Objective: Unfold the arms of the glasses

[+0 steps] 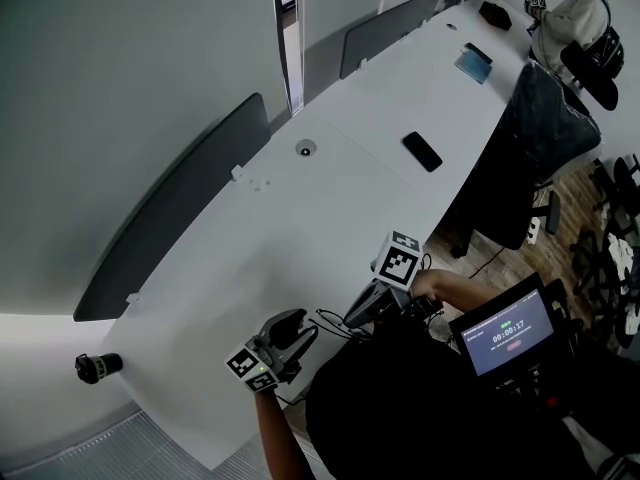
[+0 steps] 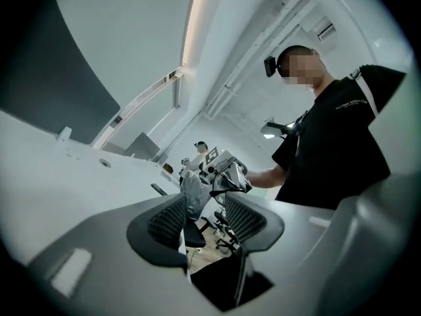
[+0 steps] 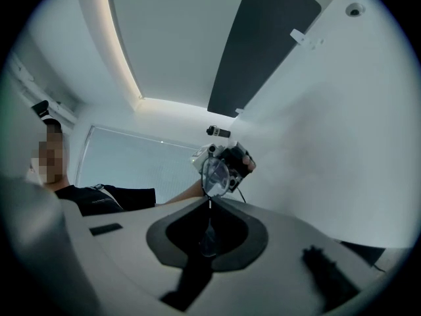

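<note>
Gripping the glasses (image 3: 216, 172) with our right gripper (image 3: 209, 204) clamped on them, we hold our left gripper (image 2: 204, 208) parted and empty.

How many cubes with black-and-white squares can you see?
2. One cube tops the right gripper, near the middle of the head view; the other cube sits on the left gripper, lower left. None looks hidden.

The table (image 1: 300, 218) is looking white, with a black phone (image 1: 422, 151) lying on it at the upper right and dark grey screens (image 1: 170, 218) along its left edge. The marker cube (image 1: 399, 260) near the middle is showing black squares on white, and the person is wearing a black shirt (image 1: 400, 408). The glasses (image 3: 215, 173) are showing a clear lens in a thin dark rim.
</note>
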A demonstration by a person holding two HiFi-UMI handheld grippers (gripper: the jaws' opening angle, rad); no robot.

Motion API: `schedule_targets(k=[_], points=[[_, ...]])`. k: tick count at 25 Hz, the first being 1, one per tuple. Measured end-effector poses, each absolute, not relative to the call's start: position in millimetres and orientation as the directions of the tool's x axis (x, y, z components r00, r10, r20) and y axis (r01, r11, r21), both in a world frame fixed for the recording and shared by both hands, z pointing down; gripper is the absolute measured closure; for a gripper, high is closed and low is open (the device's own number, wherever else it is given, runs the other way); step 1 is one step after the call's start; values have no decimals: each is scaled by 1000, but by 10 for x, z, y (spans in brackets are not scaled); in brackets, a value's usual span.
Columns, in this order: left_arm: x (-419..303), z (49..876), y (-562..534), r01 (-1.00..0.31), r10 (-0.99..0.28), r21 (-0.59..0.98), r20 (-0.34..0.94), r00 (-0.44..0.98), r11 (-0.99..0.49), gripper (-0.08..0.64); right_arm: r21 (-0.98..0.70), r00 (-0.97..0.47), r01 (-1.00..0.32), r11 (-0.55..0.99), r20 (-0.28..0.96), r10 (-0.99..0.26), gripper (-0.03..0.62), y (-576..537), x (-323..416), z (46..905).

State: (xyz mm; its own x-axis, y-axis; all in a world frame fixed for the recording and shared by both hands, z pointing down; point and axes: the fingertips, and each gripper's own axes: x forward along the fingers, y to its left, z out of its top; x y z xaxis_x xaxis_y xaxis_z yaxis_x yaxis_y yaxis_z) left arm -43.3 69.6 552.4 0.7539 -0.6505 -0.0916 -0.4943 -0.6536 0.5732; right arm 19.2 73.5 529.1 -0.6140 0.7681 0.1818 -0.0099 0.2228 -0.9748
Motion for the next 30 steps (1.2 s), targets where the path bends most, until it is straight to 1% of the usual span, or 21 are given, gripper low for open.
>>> schedule_targets(k=[4,7,8,10,11,18,26,30], points=[[-312,5426,742,-355,-576,625,-188,796,-695,383,-975,-607,-13,221,184,773,575,745,184,5293],[-323,5356,751,-320,-580,639,-247,776,-699,385,-974,-602,-22,225,192,775,575,757,194,5330],[-345,5338,742,-320,-591,641,-261,764,-697,388,-974,-603,-24,224,193,774,575,758,196,5335],[-392,5316,731,-324,-606,644,-276,746,-693,458,-975,-606,-24,221,190,772,575,765,190,5336],[-413,5313,735,-325,-609,646,-277,744,-691,469,-976,-608,-23,219,187,772,575,774,179,5336],[-445,5340,726,-313,-617,664,-286,733,-679,491,-973,-619,-40,229,204,758,575,739,179,5370],[-575,5212,778,-364,-660,653,-285,695,-664,509,-970,-681,-86,226,222,698,575,543,136,5445],[-541,5248,790,-393,-677,639,-280,681,-661,517,-961,-711,-115,251,257,655,575,390,191,5555]])
